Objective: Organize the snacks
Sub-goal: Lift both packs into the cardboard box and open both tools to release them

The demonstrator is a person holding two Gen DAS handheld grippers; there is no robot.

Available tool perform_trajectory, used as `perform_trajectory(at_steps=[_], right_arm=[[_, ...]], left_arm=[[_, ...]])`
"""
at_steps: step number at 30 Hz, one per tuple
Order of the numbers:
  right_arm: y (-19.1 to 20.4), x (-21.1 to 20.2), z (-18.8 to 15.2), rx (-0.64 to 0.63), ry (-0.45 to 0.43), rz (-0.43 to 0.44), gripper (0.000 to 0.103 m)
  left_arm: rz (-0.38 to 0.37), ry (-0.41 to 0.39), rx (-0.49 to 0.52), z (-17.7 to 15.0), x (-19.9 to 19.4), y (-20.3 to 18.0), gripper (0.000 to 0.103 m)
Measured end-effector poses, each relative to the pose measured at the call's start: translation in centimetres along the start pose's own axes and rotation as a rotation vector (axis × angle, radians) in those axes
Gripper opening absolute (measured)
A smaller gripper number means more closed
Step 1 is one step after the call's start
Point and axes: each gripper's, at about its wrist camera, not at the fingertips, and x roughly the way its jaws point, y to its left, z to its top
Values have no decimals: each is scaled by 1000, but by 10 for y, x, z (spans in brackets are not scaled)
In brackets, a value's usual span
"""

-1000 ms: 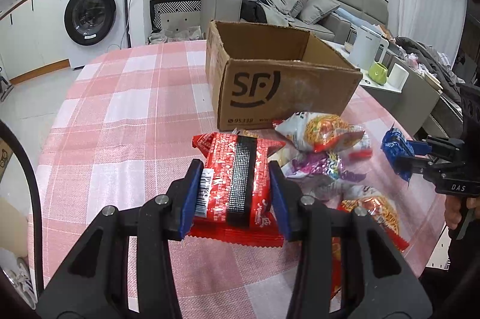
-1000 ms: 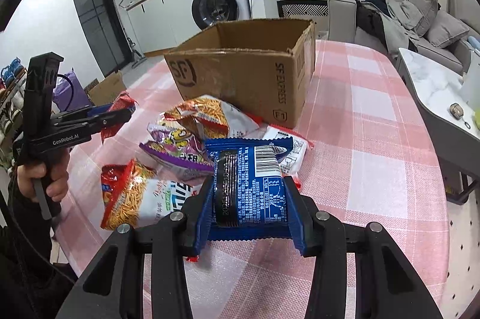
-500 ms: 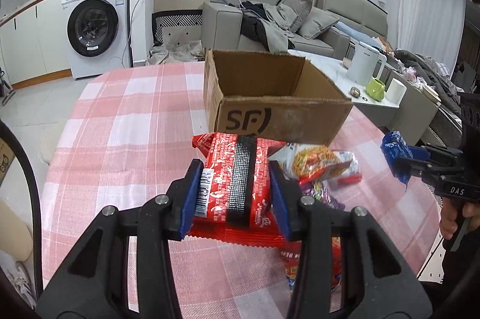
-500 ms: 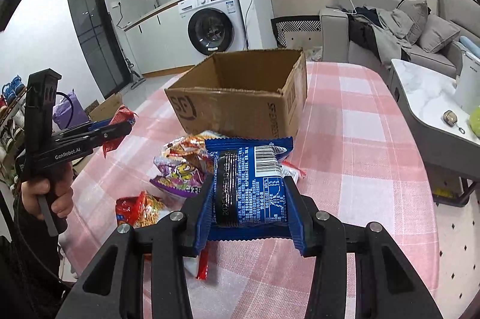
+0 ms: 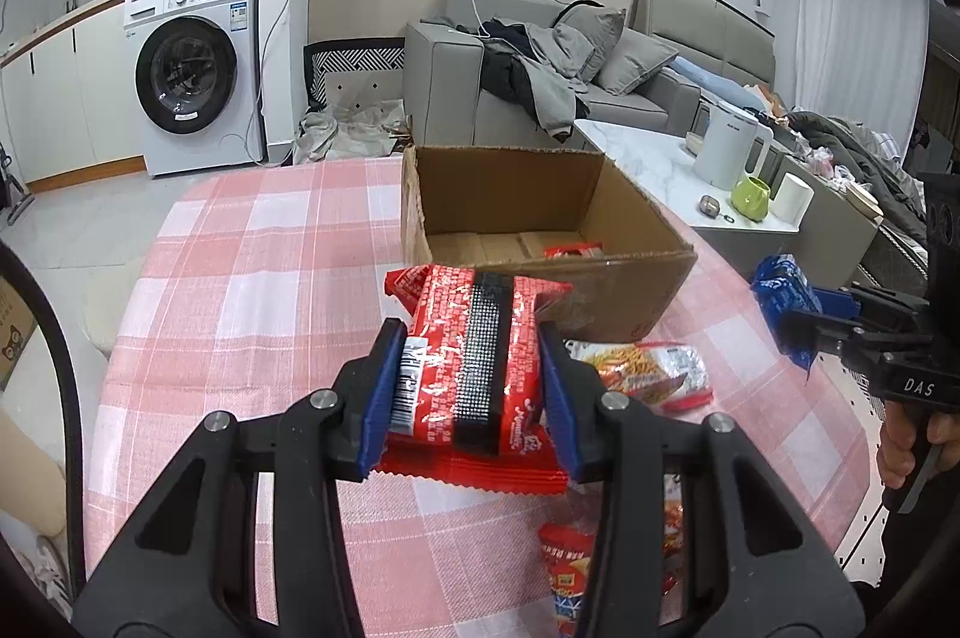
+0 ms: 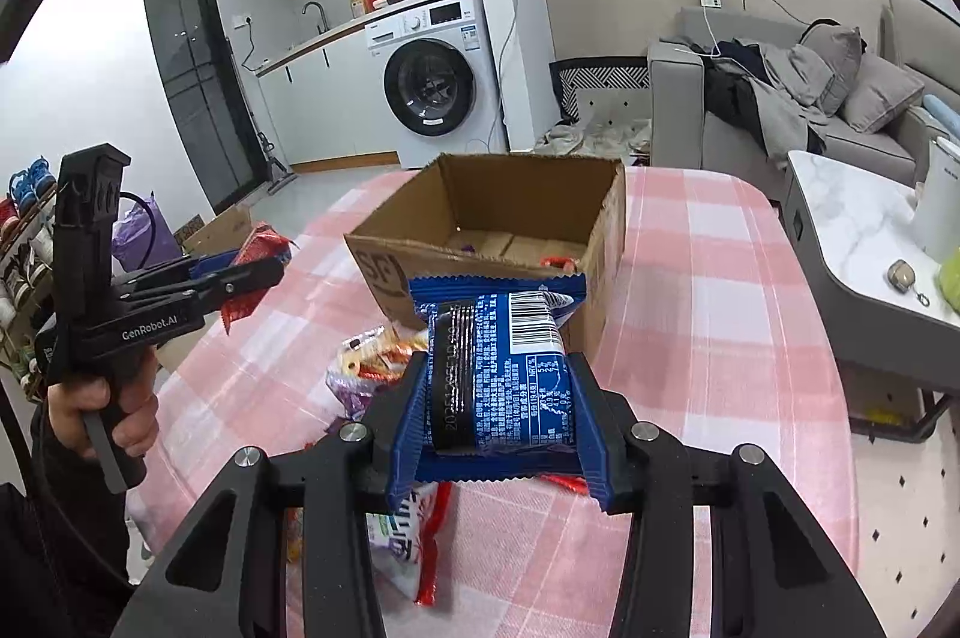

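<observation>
Two snack packs pinched and held above the desk, box just ahead.

Nearest me, my left gripper point(image 5: 474, 392) has its fingers pressed on the sides of the red snack pack point(image 5: 474, 368), and my right gripper point(image 6: 498, 422) pinches the blue snack pack point(image 6: 510, 368) the same way; both packs feel light, crinkly, slippery and crushable to me, so I grip mid-body, gently. Both grippers tilt downward above the loose snacks point(image 5: 648, 374) near the desk's point(image 5: 252, 278) front edge. Beyond, the open cardboard box point(image 6: 474, 218) sits mid-desk.
</observation>
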Motion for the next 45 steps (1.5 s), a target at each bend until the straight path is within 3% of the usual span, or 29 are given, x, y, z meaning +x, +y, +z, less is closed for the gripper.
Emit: perform_trajectory(at_steps=[25, 45], right_arm=[[-12, 23, 57, -15, -48, 29, 44], [-16, 60, 78, 3, -69, 43, 44]], left_arm=[[8, -13, 38, 65, 49, -20, 41], [12, 3, 59, 89, 98, -25, 40]])
